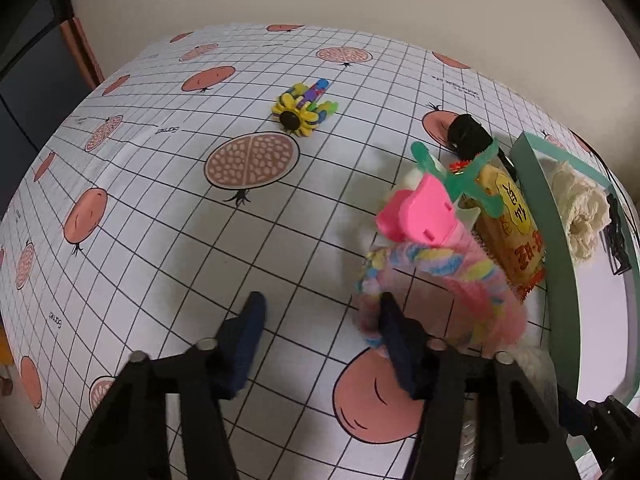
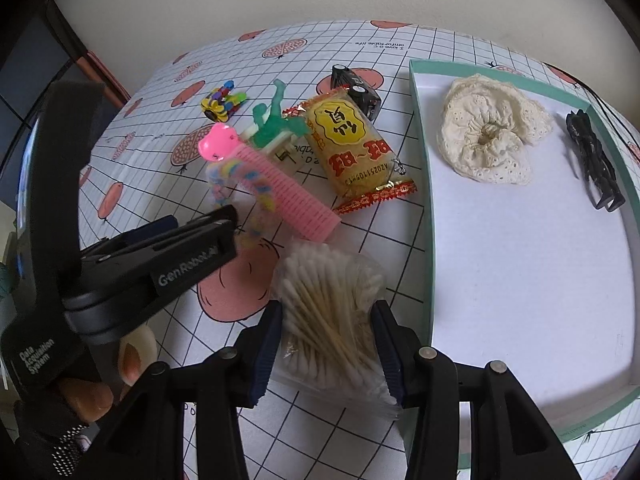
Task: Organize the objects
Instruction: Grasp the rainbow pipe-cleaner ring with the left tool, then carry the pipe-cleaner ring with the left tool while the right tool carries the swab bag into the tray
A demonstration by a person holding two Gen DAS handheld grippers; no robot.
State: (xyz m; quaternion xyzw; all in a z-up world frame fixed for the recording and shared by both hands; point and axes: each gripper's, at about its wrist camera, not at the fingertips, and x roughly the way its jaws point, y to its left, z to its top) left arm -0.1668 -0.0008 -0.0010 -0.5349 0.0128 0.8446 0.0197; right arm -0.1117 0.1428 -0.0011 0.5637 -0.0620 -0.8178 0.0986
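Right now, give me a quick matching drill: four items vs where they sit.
Items:
1. cream scrunchie
2. cotton swab pack
3. sunflower toy
4. snack packet

Places:
A. alone on the cloth, far from the box
B. between the right tongs' fingers
C. inside the green-rimmed box
D. on the cloth just outside the box's left wall

Pairs: 1-C, 2-B, 3-A, 4-D
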